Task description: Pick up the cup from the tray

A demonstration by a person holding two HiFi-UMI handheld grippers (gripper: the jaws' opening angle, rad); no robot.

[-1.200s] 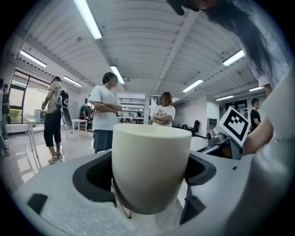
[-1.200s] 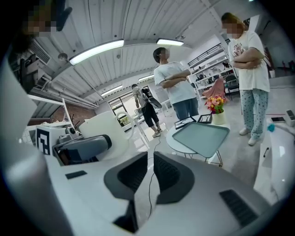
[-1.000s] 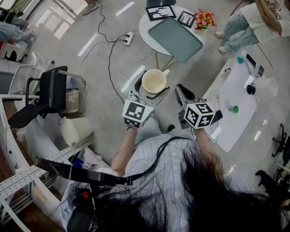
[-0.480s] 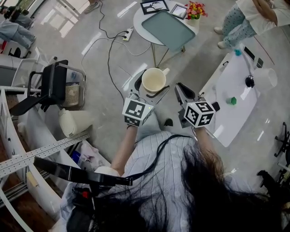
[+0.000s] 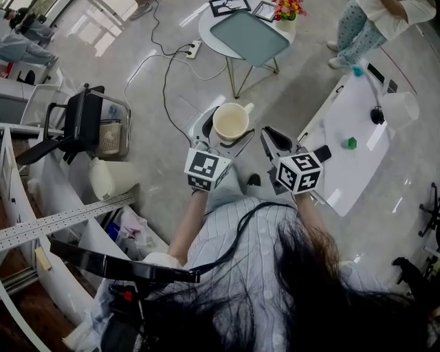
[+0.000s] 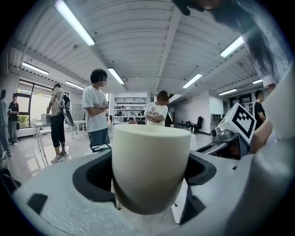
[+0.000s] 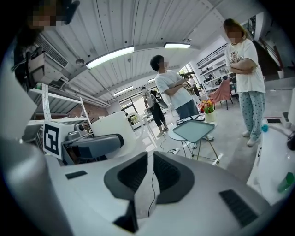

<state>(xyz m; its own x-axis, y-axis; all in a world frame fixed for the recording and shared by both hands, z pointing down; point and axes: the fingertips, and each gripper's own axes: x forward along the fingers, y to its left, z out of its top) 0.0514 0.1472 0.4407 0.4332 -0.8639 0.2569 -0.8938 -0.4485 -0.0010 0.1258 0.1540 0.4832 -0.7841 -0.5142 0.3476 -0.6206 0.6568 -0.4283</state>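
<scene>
The left hand-held gripper (image 5: 225, 135) is pinching the cup (image 6: 151, 166). Its two dark pads press on the left and right sides of the cream wall, low on the body, and the rim stands clear above them. From the head view the cup is upright, mouth up and apparently empty, with its handle pointing to the far right. It hangs in the air over the floor (image 5: 158, 158), close in front of the person.

The right hand-held gripper (image 7: 148, 175) sits just right of the cup and does not touch it. Its jaws are pressed almost together, with only a thin slit between them and nothing in it.

The tray (image 5: 251, 36) lies bare on a small round desk (image 5: 205, 29) at the far side, well apart from the cup. Picture frames (image 5: 227, 6) and a pot of flowers (image 5: 289, 8) stand at that desk's far edge. A long white desk (image 5: 344, 158) stands to the right.

The pick-up looks done: the cup is off the tray and carried by the left side alone. What remains is probably only to hold it. That calls for an even squeeze so the smooth, tapering wall does not slide down through the pads. It also calls for a level wrist so the cup stays upright. The right hand-held gripper has no clear part in this.
</scene>
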